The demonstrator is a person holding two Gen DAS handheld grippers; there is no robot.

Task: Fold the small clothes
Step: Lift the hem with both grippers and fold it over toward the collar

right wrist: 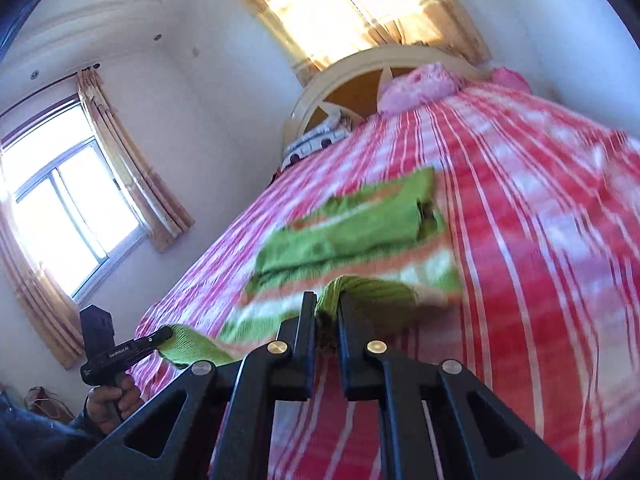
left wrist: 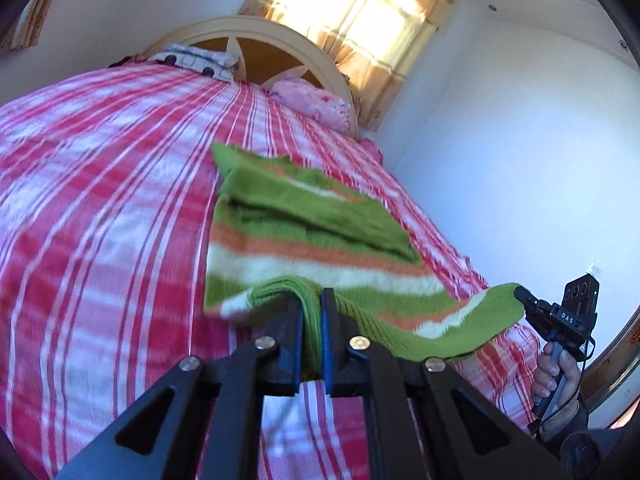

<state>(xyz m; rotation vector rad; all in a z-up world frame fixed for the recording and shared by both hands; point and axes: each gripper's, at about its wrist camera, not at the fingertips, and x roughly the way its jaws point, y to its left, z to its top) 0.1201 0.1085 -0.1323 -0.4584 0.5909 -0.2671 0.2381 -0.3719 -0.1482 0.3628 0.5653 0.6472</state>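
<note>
**Between the fingers: hem gripped at both corners, ready to carry over**

Between the left gripper's [left wrist: 311, 300] fingers sits a bunched fold of the sweater [left wrist: 304, 220], pinched tight on the ribbed green hem. The right gripper [right wrist: 325, 304] does the same at the other hem corner, its fingers narrowed on a wad of knit. Each gripper also shows in the other's view, off to the side, with the hem edge slung between them and lifted off the bed [left wrist: 100, 200]. Ahead of the fingers, the rest of the sweater lies flat on the bed, with what looks like a sleeve already folded across the body.

The step in hand appears to be folding the hem end up over the body. To do it well, move both grippers forward together at the same height, keeping the hem edge lightly taut so it lands square. Aim to lay the hem beyond the folded sleeve, then let go of both corners at once. Uneven travel would likely skew the fold; pulling too hard could drag the flat part toward the fingers.
</note>
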